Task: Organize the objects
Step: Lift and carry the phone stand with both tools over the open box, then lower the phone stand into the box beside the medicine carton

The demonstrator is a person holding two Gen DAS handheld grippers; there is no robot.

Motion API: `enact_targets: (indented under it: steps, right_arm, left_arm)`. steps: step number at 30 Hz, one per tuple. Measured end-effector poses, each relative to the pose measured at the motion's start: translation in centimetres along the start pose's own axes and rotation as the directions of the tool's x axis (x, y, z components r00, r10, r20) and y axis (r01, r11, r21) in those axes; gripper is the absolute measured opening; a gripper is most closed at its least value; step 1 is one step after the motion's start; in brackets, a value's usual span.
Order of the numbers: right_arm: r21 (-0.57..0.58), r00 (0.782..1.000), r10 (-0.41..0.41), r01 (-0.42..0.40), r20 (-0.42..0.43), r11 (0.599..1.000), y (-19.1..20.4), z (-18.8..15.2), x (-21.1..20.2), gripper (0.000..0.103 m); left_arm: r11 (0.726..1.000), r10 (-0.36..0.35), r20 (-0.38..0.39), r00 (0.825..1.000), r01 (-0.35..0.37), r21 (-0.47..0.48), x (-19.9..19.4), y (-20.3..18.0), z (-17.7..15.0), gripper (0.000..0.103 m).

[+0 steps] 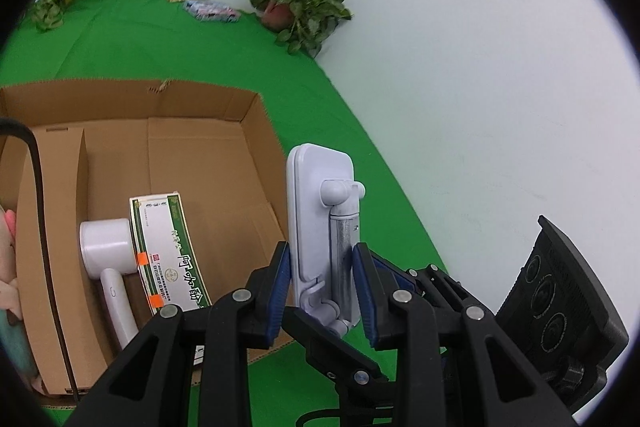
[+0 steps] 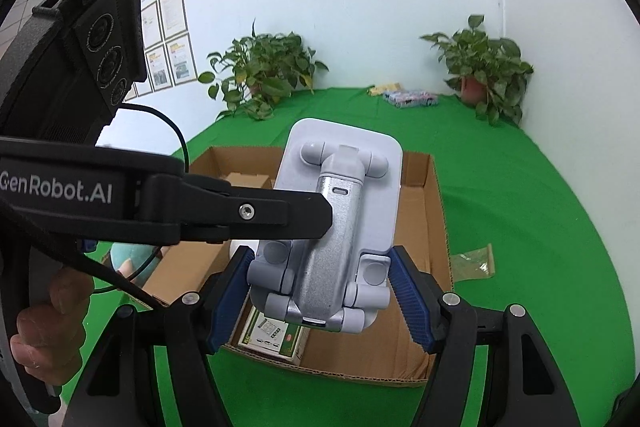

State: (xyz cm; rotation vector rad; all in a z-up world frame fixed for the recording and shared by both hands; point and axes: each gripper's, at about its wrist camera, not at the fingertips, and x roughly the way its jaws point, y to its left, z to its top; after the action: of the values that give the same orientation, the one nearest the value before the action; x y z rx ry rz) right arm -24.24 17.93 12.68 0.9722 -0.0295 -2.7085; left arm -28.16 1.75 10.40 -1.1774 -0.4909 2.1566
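A folding white and silver phone stand (image 1: 320, 223) is held upright between both grippers, just right of an open cardboard box (image 1: 256, 155). My left gripper (image 1: 322, 287) is shut on the stand's edges. In the right wrist view the stand (image 2: 336, 227) hangs over the box (image 2: 436, 211); the left gripper's finger (image 2: 248, 213) clamps it from the left. My right gripper (image 2: 320, 303) brackets the stand's base; its left pad touches, its right pad (image 2: 412, 301) stands slightly off. In the box lie a green and white carton (image 1: 168, 251) and a white handheld device (image 1: 108, 255).
The box sits on a green cloth (image 2: 520, 211). Potted plants (image 2: 484, 67) (image 2: 260, 71) stand at the back by the white wall, with small packets (image 2: 408, 97) between them. A clear wrapper (image 2: 474, 261) lies right of the box. A pink and teal soft item (image 1: 8, 267) shows at the left.
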Motion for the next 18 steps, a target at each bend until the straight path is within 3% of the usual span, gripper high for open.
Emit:
enact_targets:
  steps: [4, 8, 18]
  right_arm:
    - [0.023, 0.993, 0.046, -0.043, -0.105, 0.999, -1.3, -0.7, 3.5, 0.066]
    - [0.065, 0.973, 0.103, -0.092, -0.205, 0.994, -3.1, -1.9, 7.6, 0.066]
    - [0.126, 0.933, 0.153, -0.118, -0.325, 0.985, -5.4, -4.2, 13.1, 0.066]
  left_arm:
    - [0.997, 0.020, -0.063, 0.998, -0.024, -0.067, 3.0, 2.4, -0.3, 0.030]
    - [0.989, 0.041, -0.131, 0.991, -0.059, -0.137, 6.1, 5.0, -0.9, 0.030]
    - [0.977, 0.056, -0.218, 0.974, -0.098, -0.189, 10.0, 7.5, -1.2, 0.030]
